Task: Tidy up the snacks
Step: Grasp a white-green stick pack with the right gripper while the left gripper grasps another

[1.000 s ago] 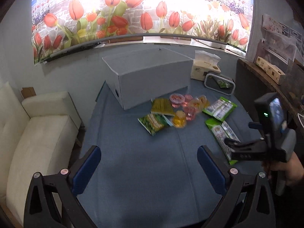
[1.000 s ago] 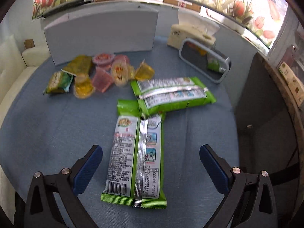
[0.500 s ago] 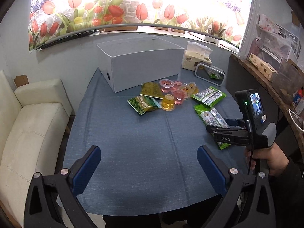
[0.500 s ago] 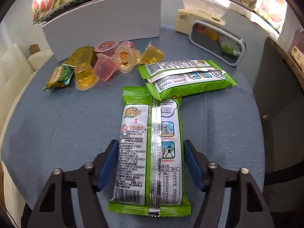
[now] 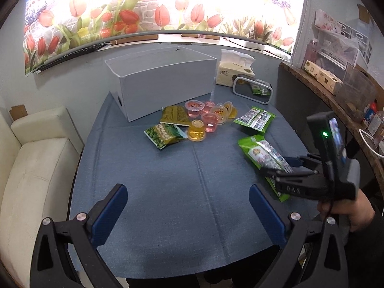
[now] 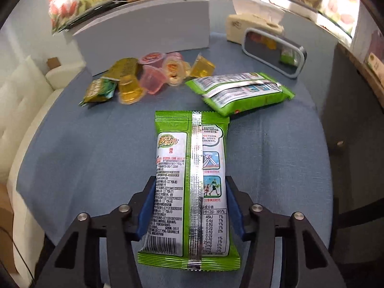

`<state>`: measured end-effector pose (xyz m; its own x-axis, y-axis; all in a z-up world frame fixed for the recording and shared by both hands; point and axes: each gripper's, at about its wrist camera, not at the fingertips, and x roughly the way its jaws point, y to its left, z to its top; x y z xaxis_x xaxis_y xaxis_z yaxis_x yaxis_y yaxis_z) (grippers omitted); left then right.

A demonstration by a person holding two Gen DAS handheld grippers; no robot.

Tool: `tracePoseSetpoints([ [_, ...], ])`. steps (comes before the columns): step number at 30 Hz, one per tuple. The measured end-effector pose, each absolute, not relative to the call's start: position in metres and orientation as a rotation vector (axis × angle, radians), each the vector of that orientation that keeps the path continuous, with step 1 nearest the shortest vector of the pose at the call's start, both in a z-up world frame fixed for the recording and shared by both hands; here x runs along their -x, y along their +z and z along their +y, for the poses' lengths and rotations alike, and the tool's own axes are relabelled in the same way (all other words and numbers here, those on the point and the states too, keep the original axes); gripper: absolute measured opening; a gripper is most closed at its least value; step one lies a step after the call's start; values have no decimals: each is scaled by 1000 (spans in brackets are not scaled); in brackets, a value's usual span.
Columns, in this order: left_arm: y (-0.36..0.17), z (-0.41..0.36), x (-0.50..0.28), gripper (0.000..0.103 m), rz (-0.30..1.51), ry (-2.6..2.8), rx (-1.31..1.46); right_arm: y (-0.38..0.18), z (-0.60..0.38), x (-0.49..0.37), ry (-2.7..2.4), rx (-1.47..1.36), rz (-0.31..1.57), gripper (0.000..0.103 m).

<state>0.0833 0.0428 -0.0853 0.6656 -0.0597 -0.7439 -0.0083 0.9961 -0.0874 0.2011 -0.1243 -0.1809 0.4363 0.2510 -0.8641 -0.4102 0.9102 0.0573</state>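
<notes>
The green snack packet lay seam-up on the blue tablecloth, lengthwise between the right gripper's blue pads, which had just been closing and pressed both its long edges. Just ahead lay a second green packet; ahead-left, jelly cups clustered before a white box. The left gripper hovered wide open, apparently over bare cloth.
</notes>
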Motion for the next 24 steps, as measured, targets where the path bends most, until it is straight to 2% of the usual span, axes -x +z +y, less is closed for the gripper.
tracePoseSetpoints([
  [7,-84,12,-129,103,823,-118,7,-166,-142,-170,377,152,1031,58],
  [13,-90,-47,-184,103,822,-215,-86,-159,-190,-137,309,65,1040,58],
  [24,-132,-147,-278,103,896,-368,-205,-140,-242,-91,250,-11,1005,58],
])
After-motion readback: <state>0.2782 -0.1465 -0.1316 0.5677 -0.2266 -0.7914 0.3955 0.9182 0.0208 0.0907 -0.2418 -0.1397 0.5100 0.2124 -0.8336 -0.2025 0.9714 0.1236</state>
